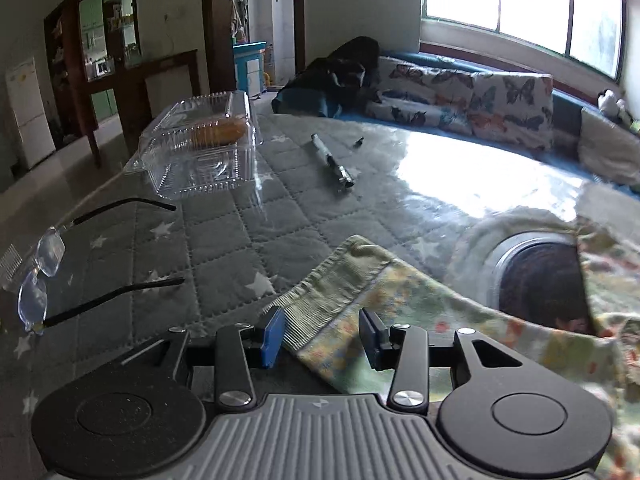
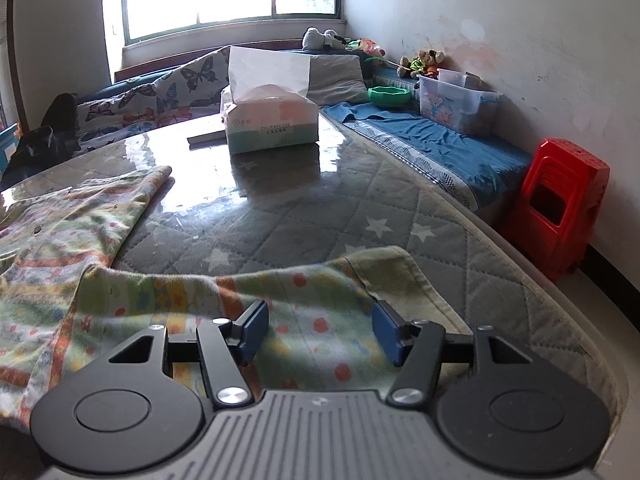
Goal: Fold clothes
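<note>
Count: 1 garment, 2 grippers, 2 blue pads per gripper.

The floral-print garment [image 2: 72, 216] lies spread on the quilted star-pattern table cover [image 2: 280, 236], under a glossy clear sheet. Cuffed ends of the garment reach toward both grippers.

Left gripper [image 1: 320, 340]: jaws apart approx. half-way, nothing clamped. A ribbed cuff of the garment [image 1: 320, 280] lies between and ahead of the pads; contact w/ pads cannot be told.

Right gripper [image 2: 320, 336]: jaws wide apart, nothing clamped. It hovers over a garment section w/ a plain green hem [image 2: 396, 276]; cloth lies below the pads, not pinched.

Other items, left wrist view:
- 1 pair of eyeglasses [image 1: 52, 268], arms unfolded, near left table edge.
- 1 clear plastic clamshell box [image 1: 200, 144], yellow-orange contents inside, beyond the glasses.
- 1 pen-like tool [image 1: 332, 162], mid-table, w/ 1 small dark piece [image 1: 359, 142] just beside it.
- 1 round metal-rimmed opening [image 1: 536, 276], partly covered by garment.

Right wrist view:
- 1 tissue pack [image 2: 272, 120], sheet sticking up, far side of table.
- 1 red plastic stool [image 2: 560, 200] on floor, right.
- 1 butterfly-print cushion [image 2: 160, 92] along the bench under the window.

Obstructions: none between grippers and cloth.
</note>
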Motion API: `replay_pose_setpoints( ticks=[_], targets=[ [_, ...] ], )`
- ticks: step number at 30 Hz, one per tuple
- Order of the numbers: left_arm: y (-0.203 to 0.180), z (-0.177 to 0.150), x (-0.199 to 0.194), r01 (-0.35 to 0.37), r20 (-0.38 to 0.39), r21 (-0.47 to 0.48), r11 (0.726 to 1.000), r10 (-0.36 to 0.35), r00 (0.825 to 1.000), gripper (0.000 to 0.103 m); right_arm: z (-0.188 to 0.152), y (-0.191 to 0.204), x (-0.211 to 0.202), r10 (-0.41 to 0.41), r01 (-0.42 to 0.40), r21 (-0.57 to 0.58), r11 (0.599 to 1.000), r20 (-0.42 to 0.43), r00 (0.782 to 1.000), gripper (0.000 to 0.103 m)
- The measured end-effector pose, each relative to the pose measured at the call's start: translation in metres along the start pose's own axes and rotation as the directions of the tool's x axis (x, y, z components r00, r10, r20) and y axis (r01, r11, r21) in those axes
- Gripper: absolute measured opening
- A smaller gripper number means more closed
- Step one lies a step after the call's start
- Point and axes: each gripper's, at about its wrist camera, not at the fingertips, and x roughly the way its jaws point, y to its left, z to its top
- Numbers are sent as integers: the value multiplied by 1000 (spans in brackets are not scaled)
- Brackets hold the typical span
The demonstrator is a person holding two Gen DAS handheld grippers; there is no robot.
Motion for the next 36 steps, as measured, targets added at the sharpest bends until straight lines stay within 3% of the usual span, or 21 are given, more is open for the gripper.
replay_pose_setpoints(
  ticks=[3, 5, 8, 19, 23, 25, 27, 30, 36],
  targets=[
    [-3, 0, 7, -15, 18, 36, 999, 14, 1000, 42, -1, -1, 0, 3, -3, -7, 1000, 2, 1000, 60],
    [-6, 3, 9, -17, 18, 57, 998, 16, 1000, 26, 1, -1, 3, 3, -3, -14, 1000, 4, 1000, 61],
    [-10, 7, 14, -30, 24, 84, 996, 28, 999, 17, 7, 1, 11, 4, -4, -30, 1000, 7, 1000, 64],
    [-4, -2, 7, -81, 42, 111, 991, 77, 996, 16, 30, 7, 39, 29, -28, -148, 989, 1, 1000, 66],
    [2, -11, 0, -92, 50, 118, 989, 86, 995, 16, 36, 2, 47, 33, -33, -154, 988, -2, 999, 78],
    [5, -12, -3, -89, 46, 106, 990, 84, 995, 16, 39, -3, 54, 41, -40, -134, 990, -1, 999, 78],
    [8, -11, -5, -79, 41, 92, 993, 75, 996, 16, 44, -5, 55, 41, -41, -120, 992, -5, 999, 73],
    [9, -11, -12, -63, 37, 81, 995, 60, 997, 19, 43, 7, 42, 49, -43, -187, 981, 26, 998, 71],
    [-16, -21, -53, 78, 67, 164, 983, -90, 994, 19, 43, 46, 5, 170, -149, -312, 938, 40, 985, 71]
  ],
)
